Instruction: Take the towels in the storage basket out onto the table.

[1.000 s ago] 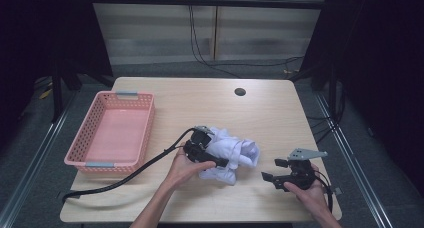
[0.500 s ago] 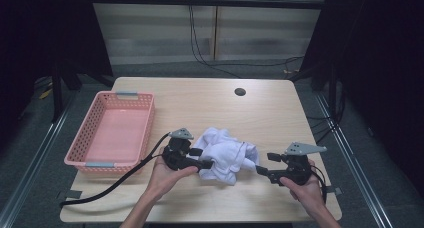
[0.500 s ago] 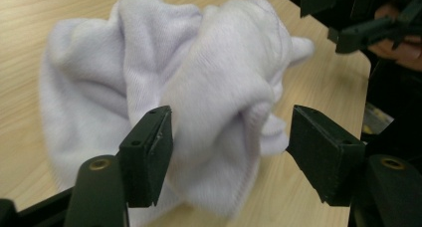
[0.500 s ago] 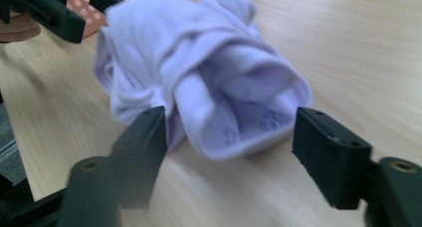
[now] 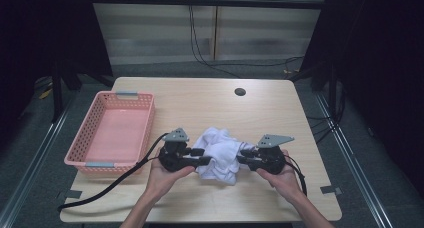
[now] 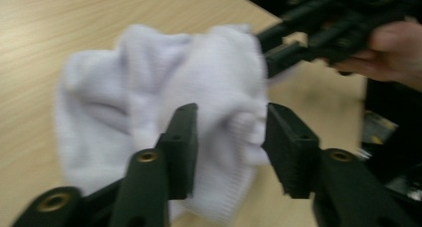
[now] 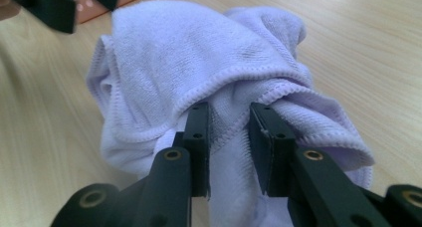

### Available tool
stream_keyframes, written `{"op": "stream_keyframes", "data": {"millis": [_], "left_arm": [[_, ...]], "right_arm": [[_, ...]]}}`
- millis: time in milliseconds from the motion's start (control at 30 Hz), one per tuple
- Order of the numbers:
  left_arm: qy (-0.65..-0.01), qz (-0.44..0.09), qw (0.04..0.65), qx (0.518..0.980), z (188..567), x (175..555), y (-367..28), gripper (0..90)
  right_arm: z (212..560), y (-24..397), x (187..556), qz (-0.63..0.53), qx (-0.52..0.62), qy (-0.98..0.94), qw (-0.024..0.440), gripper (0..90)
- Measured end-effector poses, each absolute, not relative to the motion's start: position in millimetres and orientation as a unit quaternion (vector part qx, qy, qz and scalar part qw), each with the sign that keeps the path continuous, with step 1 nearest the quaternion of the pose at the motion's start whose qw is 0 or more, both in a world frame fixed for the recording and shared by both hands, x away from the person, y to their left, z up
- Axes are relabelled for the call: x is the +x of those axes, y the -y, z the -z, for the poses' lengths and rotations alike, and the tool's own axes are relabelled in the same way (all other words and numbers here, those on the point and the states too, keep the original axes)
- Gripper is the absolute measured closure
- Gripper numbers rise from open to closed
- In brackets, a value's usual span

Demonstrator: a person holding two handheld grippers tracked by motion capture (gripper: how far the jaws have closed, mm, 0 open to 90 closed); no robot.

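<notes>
a crumpled white towel (image 5: 219, 153) lies bunched on the wooden table (image 5: 210, 100), near the edge on the person's side and a little to the right of the pink basket (image 5: 112, 133), apart from it. the left gripper (image 5: 200, 157) comes at the towel from the basket side and the right gripper (image 5: 243, 158) from the far side, so the towel sits squeezed between the two, each tool level with the tabletop and pointing inward at the cloth.

in the left gripper view the left gripper (image 6: 229, 137) has a thick fold of the towel (image 6: 164, 102) between its jaws; they have just been closing and both pads seem to lie against the bulging cloth, though the picture is blurred. the other tool reaches the towel's far edge at the upper right of that view.

in the right gripper view the right gripper (image 7: 230, 132) has just been closing too, and its jaws now stand fairly narrow, pinching a hemmed fold of the towel (image 7: 199, 53) that drapes over both tips.

the black cable (image 5: 107, 180) trails from the left gripper past the basket's near corner.
</notes>
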State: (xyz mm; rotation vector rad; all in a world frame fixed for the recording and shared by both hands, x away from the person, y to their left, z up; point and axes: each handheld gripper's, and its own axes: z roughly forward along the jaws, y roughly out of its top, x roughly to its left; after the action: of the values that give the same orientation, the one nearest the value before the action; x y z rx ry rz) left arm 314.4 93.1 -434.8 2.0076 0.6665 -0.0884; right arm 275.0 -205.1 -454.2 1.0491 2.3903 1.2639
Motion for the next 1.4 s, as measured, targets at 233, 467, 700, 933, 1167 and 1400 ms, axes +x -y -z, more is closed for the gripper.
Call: {"op": "stream_keyframes", "data": {"millis": [233,467,700,933,1167,1400], "left_arm": [[-0.269,0.035,0.473,0.838,455,323,-69,58.5],[-0.263,0.040,0.474,0.839,449,319,-71,73.5],[-0.279,0.051,0.522,0.804,435,324,-92,76.2],[-0.284,0.031,0.532,0.797,427,319,-100,82.2],[-0.308,0.008,0.532,0.789,420,317,-125,83.3],[-0.333,-0.026,0.555,0.762,393,320,-151,83.4]], "right_arm": [[463,197,279,-0.426,0.353,-0.825,0.113,59.6],[468,188,281,-0.418,0.350,-0.832,0.102,56.5],[454,199,280,-0.445,0.371,-0.807,0.108,78.8],[443,222,280,-0.445,0.390,-0.796,0.124,78.5],[437,248,278,-0.456,0.419,-0.774,0.132,78.4],[404,274,288,-0.482,0.436,-0.741,0.171,78.6]]}}
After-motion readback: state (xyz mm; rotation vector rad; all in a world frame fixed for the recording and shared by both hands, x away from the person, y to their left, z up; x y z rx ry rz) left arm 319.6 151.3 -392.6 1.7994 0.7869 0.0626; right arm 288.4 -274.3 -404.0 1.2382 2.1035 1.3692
